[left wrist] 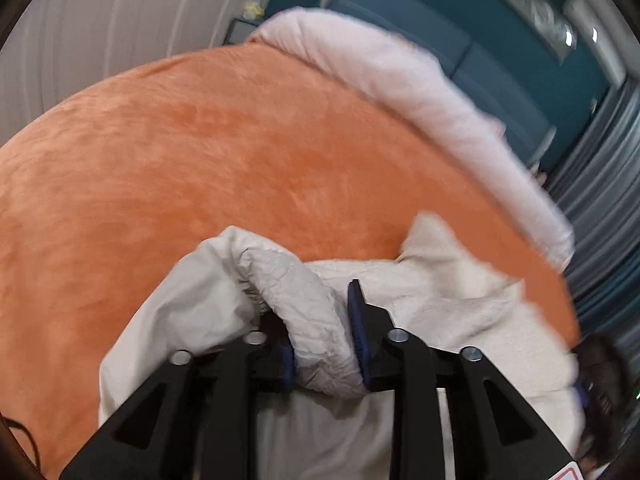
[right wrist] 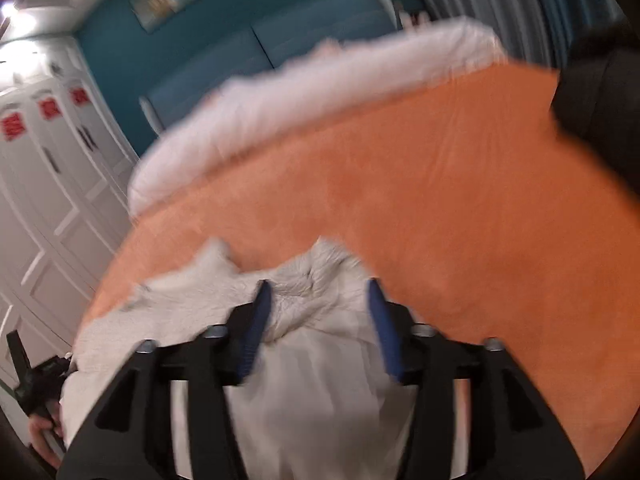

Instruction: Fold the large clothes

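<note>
Left wrist view shows the left gripper [left wrist: 322,336] with its jaws closed part way on a thick rolled bunch of the big cream-white crinkly cloth garment [left wrist: 452,320]. The bunch fills the gap between the blue pads [left wrist: 357,332] and looks pinched tight. The garment lies at the near edge of the wide orange fuzzy bed cover [left wrist: 200,152], and some of it hangs down under the gripper.

Right wrist view shows the right gripper [right wrist: 320,320] with its jaws wide apart. The garment [right wrist: 304,392] sits between and under them, but the pads do not seem to press on it, so I think this gripper holds nothing. The picture is blurry, so I am not fully sure.

The garment looks soft, floppy and light. It has a puffy, wrinkled skin that may slip a bit. It will sag and bunch up when lifted. A good place to hold is a thick edge or a corner, one gripper on each side, so it spreads flat.

A long pale pink fluffy blanket roll [left wrist: 420,84] lies along the far side of the bed, well apart from the garment. Behind it is a dark teal headboard wall [left wrist: 400,12]. White closet doors [right wrist: 44,200] stand to one side. Nothing sits on the orange cover near the garment, so there is room to fold.
</note>
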Available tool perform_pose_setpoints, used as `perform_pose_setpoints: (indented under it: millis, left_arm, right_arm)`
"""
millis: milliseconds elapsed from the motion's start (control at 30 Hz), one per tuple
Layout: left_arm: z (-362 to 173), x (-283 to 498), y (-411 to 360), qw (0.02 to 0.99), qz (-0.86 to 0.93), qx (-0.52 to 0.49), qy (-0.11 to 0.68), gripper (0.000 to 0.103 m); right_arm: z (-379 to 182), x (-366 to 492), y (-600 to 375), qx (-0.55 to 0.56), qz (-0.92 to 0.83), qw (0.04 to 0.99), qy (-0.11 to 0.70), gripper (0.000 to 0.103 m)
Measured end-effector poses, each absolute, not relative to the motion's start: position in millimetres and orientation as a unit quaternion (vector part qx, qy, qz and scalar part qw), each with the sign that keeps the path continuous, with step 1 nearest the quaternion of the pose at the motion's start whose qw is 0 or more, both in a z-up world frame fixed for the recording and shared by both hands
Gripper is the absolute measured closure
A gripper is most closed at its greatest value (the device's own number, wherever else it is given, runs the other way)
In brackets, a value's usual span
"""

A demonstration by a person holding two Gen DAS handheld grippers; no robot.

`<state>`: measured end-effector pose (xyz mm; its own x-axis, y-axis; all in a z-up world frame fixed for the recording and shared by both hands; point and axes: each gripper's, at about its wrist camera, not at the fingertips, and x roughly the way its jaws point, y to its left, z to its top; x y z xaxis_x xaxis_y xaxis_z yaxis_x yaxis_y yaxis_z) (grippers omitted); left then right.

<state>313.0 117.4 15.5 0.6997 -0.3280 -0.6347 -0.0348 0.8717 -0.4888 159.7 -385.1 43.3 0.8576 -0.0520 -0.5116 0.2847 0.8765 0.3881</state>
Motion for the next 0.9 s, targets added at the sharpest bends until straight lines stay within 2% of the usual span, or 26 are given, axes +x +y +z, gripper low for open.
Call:
perform_pose_setpoints:
  millis: [33, 67, 100, 133, 200, 333, 500, 533, 567, 600, 633, 667, 700, 900]
  left_arm:
    - [25, 299, 129, 0.892, -0.095, -0.255, 0.362, 0.062]
    - [38, 279, 143, 0.901, -0.093, -0.258, 0.337, 0.041]
    - [47, 262, 152, 0.911, -0.072, -0.249, 0.32, 0.027]
    - [58, 240, 164, 0.922, -0.059, -0.24, 0.298, 0.027]
    - [62, 218, 177, 0.927, -0.059, -0.23, 0.292, 0.017]
    - [24, 193, 189, 0.897, -0.041, -0.232, 0.374, 0.017]
    - [-33, 175, 167, 0.847, -0.062, -0.257, 0.461, 0.017]
    - [-35, 175, 161, 0.85, -0.064, -0.246, 0.462, 0.019]
    - [-34, 174, 154, 0.857, -0.053, -0.223, 0.461, 0.025]
    - [-32, 174, 150, 0.858, -0.055, -0.217, 0.461, 0.043]
    - [-31, 174, 150, 0.857, -0.063, -0.222, 0.461, 0.054]
    - [-27, 174, 154, 0.854, -0.066, -0.235, 0.459, 0.074]
    - [-22, 171, 157, 0.854, -0.073, -0.245, 0.453, 0.093]
    - [11, 128, 176, 0.867, -0.092, -0.217, 0.439, 0.102]
  right_arm:
    - [54, 140, -386, 0.223, -0.087, 0.943, 0.231, 0.039]
    - [65, 115, -387, 0.21, -0.088, 0.95, 0.215, 0.032]
    - [72, 96, -389, 0.2, -0.091, 0.953, 0.211, 0.027]
    - [75, 73, -393, 0.191, -0.094, 0.953, 0.216, 0.026]
    - [69, 47, -400, 0.198, -0.096, 0.945, 0.241, 0.022]
    - [22, 10, -411, 0.271, -0.096, 0.904, 0.317, 0.021]
    - [-19, 25, -399, 0.338, -0.056, 0.863, 0.371, 0.023]
    - [-20, 32, -393, 0.329, -0.049, 0.864, 0.378, 0.027]
    - [-21, 40, -384, 0.31, -0.047, 0.866, 0.389, 0.036]
    - [-19, 46, -377, 0.282, -0.059, 0.87, 0.4, 0.051]
    - [-15, 48, -372, 0.267, -0.062, 0.875, 0.4, 0.063]
    - [-10, 47, -371, 0.271, -0.054, 0.877, 0.394, 0.08]
    - [-4, 42, -373, 0.279, -0.048, 0.878, 0.386, 0.087]
    - [27, -3, -362, 0.235, -0.016, 0.888, 0.394, 0.092]
